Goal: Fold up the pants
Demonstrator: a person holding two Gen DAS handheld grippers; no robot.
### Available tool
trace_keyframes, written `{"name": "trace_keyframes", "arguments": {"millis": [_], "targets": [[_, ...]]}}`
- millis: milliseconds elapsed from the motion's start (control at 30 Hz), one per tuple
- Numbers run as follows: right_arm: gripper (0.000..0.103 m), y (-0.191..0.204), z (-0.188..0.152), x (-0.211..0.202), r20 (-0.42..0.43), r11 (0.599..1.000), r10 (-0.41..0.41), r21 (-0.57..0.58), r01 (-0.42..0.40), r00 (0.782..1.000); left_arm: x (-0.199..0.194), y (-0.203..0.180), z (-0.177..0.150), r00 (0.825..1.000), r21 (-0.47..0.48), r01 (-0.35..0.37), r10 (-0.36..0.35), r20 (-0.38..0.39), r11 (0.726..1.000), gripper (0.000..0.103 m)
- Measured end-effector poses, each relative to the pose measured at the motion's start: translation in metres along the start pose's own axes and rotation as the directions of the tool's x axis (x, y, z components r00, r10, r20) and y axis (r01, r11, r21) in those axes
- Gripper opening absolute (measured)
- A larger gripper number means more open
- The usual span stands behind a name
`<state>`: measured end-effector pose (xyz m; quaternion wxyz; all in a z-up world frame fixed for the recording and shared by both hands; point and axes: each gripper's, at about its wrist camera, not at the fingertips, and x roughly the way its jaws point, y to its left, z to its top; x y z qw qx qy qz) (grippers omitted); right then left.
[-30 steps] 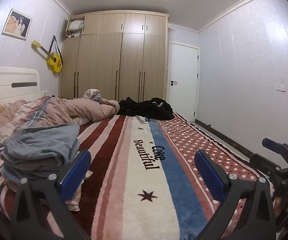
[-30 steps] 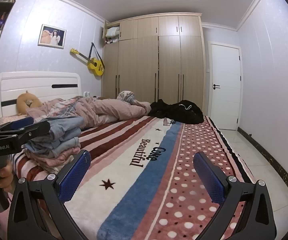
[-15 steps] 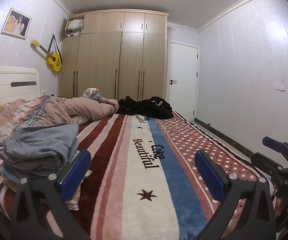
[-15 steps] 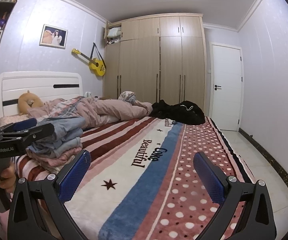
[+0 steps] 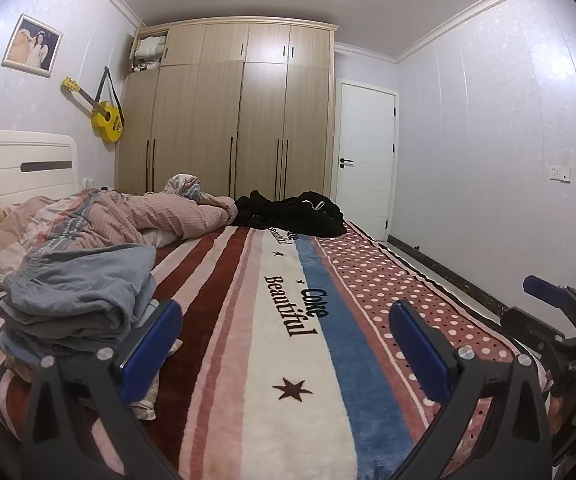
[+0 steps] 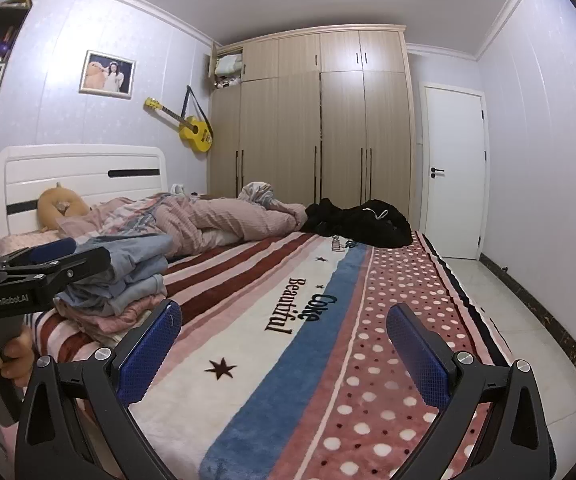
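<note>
A stack of folded clothes with blue-grey pants (image 5: 79, 292) on top lies at the bed's left side; it also shows in the right wrist view (image 6: 127, 276). A heap of black garments (image 5: 292, 216) lies at the far end of the bed, also in the right wrist view (image 6: 360, 220). My left gripper (image 5: 283, 344) is open and empty, held above the striped blanket (image 5: 288, 360). My right gripper (image 6: 283, 344) is open and empty over the same blanket (image 6: 288, 360). Each gripper shows at the edge of the other's view.
A rumpled pink quilt (image 5: 139, 220) lies near the white headboard (image 6: 79, 176). A wardrobe (image 5: 239, 120) and white door (image 5: 364, 160) stand behind the bed. A yellow guitar (image 6: 191, 128) hangs on the wall. Tiled floor (image 6: 500, 300) runs along the bed's right side.
Both grippers have drifted slightly; the views shift a little. Both stay open and empty, and nothing on the bed has moved.
</note>
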<state>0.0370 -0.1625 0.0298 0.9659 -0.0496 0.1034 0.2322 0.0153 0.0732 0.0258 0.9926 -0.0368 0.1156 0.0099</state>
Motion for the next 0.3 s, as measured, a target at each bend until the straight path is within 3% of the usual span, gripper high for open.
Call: {"name": "trace_keyframes", "arguments": {"millis": [300], "targets": [[0.102, 0.0016, 0.0001, -0.0008, 0.000, 1.000, 0.001, 0.001, -0.001, 1.000, 0.0025, 0.0003, -0.0005, 1.000, 0.010, -0.002, 0.002, -0.003, 1.000, 0.102]]}}
